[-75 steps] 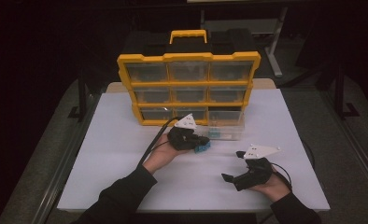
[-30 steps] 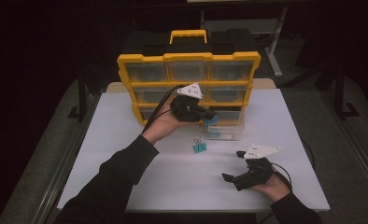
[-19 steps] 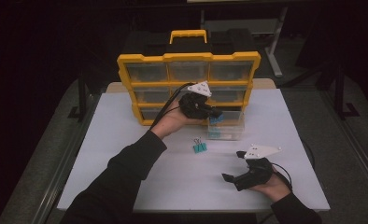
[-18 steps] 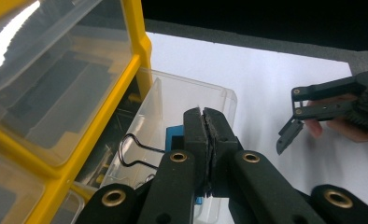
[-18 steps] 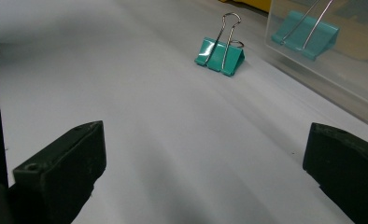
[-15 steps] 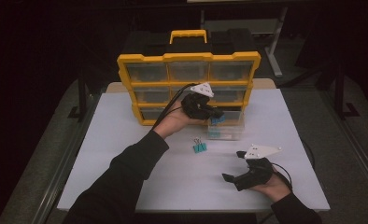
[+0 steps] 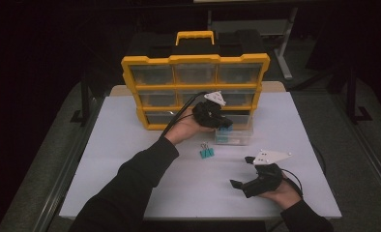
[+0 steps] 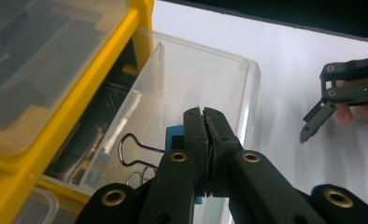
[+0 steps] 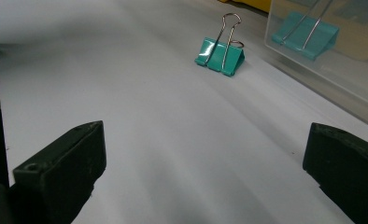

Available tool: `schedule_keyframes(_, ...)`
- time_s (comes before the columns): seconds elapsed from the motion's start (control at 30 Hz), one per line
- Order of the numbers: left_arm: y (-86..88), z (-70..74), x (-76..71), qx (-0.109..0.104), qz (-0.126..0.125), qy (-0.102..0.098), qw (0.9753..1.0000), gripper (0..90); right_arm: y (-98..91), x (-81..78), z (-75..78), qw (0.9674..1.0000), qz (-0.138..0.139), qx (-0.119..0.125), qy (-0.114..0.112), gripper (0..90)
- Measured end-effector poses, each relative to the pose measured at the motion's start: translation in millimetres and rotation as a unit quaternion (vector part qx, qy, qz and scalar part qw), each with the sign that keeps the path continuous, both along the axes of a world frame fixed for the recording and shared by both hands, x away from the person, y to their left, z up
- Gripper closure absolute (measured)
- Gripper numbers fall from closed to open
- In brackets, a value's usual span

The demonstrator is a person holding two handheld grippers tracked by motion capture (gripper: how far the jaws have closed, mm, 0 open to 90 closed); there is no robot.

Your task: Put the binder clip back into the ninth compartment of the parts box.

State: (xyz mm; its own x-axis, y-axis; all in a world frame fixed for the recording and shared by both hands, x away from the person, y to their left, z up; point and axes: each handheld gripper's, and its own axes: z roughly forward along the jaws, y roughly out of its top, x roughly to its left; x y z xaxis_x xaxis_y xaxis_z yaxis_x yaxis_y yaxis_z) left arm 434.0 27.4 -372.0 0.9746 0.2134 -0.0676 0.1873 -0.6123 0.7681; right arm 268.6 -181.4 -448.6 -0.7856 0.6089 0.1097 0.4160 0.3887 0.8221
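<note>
The left gripper (image 7: 223,123) hangs over the clear drawer (image 7: 237,137), which stands pulled out at the foot of the yellow organizer (image 7: 196,60) on the white table (image 7: 130,169). In the left gripper view its jaws are pressed together on a blue binder clip (image 8: 175,133), whose wire handles stick out to one side above the drawer's open top. How much of the clip sits between the pads is hard to tell, since the jaws cover most of it.

Inside the drawer, seen through its clear wall in the right gripper view, lies another teal clip (image 9: 306,35). A third teal binder clip (image 7: 206,152) stands on the table just in front of the drawer, on the person's side of it, handles up.

The right gripper (image 7: 241,183) rests on the table nearer the person than the drawer and well apart from it, its jaws spread wide with nothing between them.
</note>
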Motion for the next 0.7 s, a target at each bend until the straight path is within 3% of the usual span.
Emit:
schedule_keyframes(0.1, 1.3, -1.7, 0.7, -0.001, 0.004, 0.003, 1.0, 88.8, 0.0, -0.3, 0.1, 1.0, 0.0, 0.001, 0.0, 0.0)
schedule_keyframes(0.27, 6.9, 5.2, 1.2, -0.026, 0.011, 0.009, 0.9995, 81.2, 0.0, -0.1, 0.0, 1.0, 0.0, 0.0, -0.001, 0.0)
schedule_keyframes(0.7, 37.8, 23.5, -5.9, -0.051, 0.024, 0.014, 0.9983, 66.6, 0.4, -0.2, 0.0, 1.0, 0.0, -0.001, 0.0, 0.0)
